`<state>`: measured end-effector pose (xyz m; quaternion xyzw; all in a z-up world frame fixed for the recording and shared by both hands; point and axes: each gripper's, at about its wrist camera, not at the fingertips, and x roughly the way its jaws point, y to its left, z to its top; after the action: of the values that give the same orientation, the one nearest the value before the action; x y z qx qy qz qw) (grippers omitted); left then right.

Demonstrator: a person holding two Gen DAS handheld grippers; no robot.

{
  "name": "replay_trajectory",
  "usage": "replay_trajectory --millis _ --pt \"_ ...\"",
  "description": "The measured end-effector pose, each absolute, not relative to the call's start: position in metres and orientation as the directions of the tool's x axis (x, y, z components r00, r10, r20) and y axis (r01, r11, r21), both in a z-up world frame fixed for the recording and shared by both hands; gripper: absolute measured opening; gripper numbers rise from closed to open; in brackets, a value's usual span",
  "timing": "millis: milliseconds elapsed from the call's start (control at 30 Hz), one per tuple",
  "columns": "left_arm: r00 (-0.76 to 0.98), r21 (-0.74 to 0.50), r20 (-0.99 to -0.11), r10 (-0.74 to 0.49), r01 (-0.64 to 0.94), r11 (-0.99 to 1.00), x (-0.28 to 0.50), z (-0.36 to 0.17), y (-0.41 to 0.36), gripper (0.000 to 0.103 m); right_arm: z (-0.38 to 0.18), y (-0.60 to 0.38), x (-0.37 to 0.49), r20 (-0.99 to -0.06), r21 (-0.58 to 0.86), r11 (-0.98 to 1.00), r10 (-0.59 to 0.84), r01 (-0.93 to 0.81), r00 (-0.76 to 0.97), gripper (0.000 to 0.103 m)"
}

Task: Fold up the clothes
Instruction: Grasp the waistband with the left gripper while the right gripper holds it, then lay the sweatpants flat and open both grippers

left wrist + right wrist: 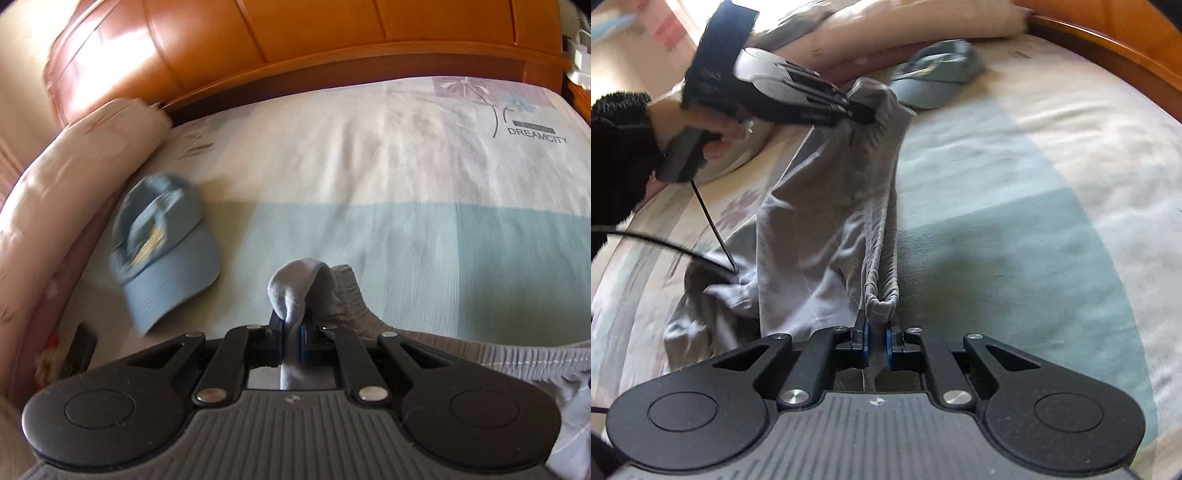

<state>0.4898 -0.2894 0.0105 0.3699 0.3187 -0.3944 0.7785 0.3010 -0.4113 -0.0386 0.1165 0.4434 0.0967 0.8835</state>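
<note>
Across the bed (pixel 1015 155), a pair of grey shorts (pixel 812 206) hangs stretched between the two grippers, each nipping one end of the gathered elastic waistband (pixel 881 258). The left gripper (pixel 291 328) has its jaws closed on a bunched corner of the grey cloth, which loops up over the fingertips; in the right wrist view that same tool is seen farther up the bed, gripped by the person's left hand (pixel 713 129). The right gripper (pixel 876 334) is likewise closed down on the near end of the waistband, with the cloth running back between its blue pads. Held this way, the band is drawn into a straight line, which I judge serves to square the garment so it can be laid flat or doubled over; the body of the shorts trails slack and wrinkled to one side on the sheet.

Ahead of the waistband the sheet lies wide and bare, pale blue and white, giving ample room to spread or swing the cloth. Tighter spots lie beyond the left gripper: a light blue cap (pixel 166 247) sits just beside it, a rolled pink quilt (pixel 74 177) runs along that side, and the wooden headboard (pixel 295 33) closes the far edge.
</note>
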Motion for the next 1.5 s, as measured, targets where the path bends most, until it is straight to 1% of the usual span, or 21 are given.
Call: replay_trajectory --millis 100,200,233,300,433,467,500,567,600,700,733,767,800,867,933,1067,1167,1200,1300,1400,1500 --pt "0.473 0.325 -0.794 -0.381 0.861 0.391 0.492 -0.005 -0.313 0.007 -0.045 -0.422 0.301 -0.766 0.284 0.959 0.218 0.014 0.605 0.010" --pt "0.461 0.326 -0.800 -0.384 0.871 0.367 0.494 -0.020 -0.337 0.008 -0.050 -0.431 0.302 -0.777 0.291 0.955 0.199 0.060 0.597 0.010" --pt "0.457 0.326 -0.802 -0.385 0.875 0.359 0.495 -0.025 -0.345 0.011 -0.052 -0.434 0.302 -0.781 0.294 0.953 0.194 0.074 0.594 0.010" --pt "0.450 0.326 -0.806 -0.385 0.880 0.344 0.496 -0.036 -0.359 0.012 -0.055 -0.439 0.303 -0.789 0.299 0.949 0.185 0.103 0.586 0.010" --pt "0.445 0.309 -0.810 -0.381 0.877 0.367 0.495 -0.044 -0.350 0.020 -0.062 -0.450 0.304 -0.804 0.308 0.938 0.168 0.159 0.570 0.010" --pt "0.461 0.320 -0.803 -0.377 0.868 0.381 0.495 -0.042 -0.346 0.025 -0.064 -0.453 0.305 -0.808 0.310 0.935 0.164 0.172 0.566 0.010" --pt "0.477 0.329 -0.796 -0.373 0.857 0.396 0.495 -0.040 -0.342 0.029 -0.066 -0.456 0.305 -0.812 0.312 0.932 0.160 0.186 0.562 0.010" --pt "0.485 0.320 -0.786 -0.384 0.850 0.419 0.493 -0.029 -0.329 0.046 -0.069 -0.462 0.306 -0.819 0.316 0.924 0.151 0.214 0.553 0.010" --pt "0.482 0.308 -0.783 -0.393 0.849 0.429 0.492 -0.023 -0.322 0.048 -0.071 -0.464 0.306 -0.823 0.317 0.921 0.148 0.228 0.549 0.010" --pt "0.472 0.272 -0.781 -0.408 0.846 0.457 0.487 -0.006 -0.298 0.056 -0.073 -0.471 0.307 -0.820 0.335 0.907 0.147 0.256 0.553 0.022" --pt "0.472 0.265 -0.782 -0.407 0.842 0.469 0.484 -0.001 -0.289 0.058 -0.069 -0.472 0.306 -0.814 0.334 0.907 0.141 0.255 0.564 0.032" --pt "0.487 0.270 -0.777 -0.399 0.831 0.486 0.480 0.002 -0.277 0.058 -0.065 -0.472 0.305 -0.807 0.330 0.910 0.133 0.251 0.576 0.040" --pt "0.508 0.283 -0.771 -0.384 0.813 0.509 0.475 0.005 -0.264 0.060 -0.059 -0.473 0.304 -0.796 0.327 0.913 0.127 0.243 0.592 0.043" --pt "0.538 0.296 -0.773 -0.337 0.775 0.559 0.467 0.009 -0.239 0.068 -0.048 -0.473 0.302 -0.769 0.321 0.920 0.117 0.222 0.628 0.058" --pt "0.539 0.274 -0.783 -0.311 0.747 0.605 0.457 0.012 -0.211 0.071 -0.038 -0.472 0.306 -0.742 0.329 0.927 0.134 0.182 0.657 0.068" --pt "0.539 0.237 -0.807 -0.241 0.670 0.703 0.432 0.012 -0.157 0.073 -0.029 -0.457 0.323 -0.718 0.356 0.932 0.226 0.069 0.658 0.074" --pt "0.540 0.209 -0.819 -0.197 0.598 0.773 0.408 0.010 -0.121 0.073 -0.031 -0.437 0.339 -0.718 0.373 0.928 0.302 -0.019 0.627 0.081" --pt "0.539 0.194 -0.821 -0.187 0.572 0.797 0.400 0.009 -0.109 0.073 -0.034 -0.429 0.344 -0.725 0.366 0.930 0.314 -0.044 0.613 0.081" --pt "0.539 0.154 -0.827 -0.158 0.488 0.859 0.375 0.006 -0.078 0.073 -0.045 -0.408 0.357 -0.760 0.337 0.936 0.334 -0.101 0.558 0.082" --pt "0.548 0.141 -0.828 -0.118 0.408 0.902 0.349 0.002 -0.050 0.079 -0.059 -0.390 0.362 -0.803 0.275 0.952 0.306 -0.137 0.512 0.082" --pt "0.536 0.117 -0.840 -0.083 0.329 0.937 0.325 -0.004 -0.025 0.080 -0.074 -0.378 0.365 -0.847 0.223 0.962 0.271 -0.159 0.457 0.086"
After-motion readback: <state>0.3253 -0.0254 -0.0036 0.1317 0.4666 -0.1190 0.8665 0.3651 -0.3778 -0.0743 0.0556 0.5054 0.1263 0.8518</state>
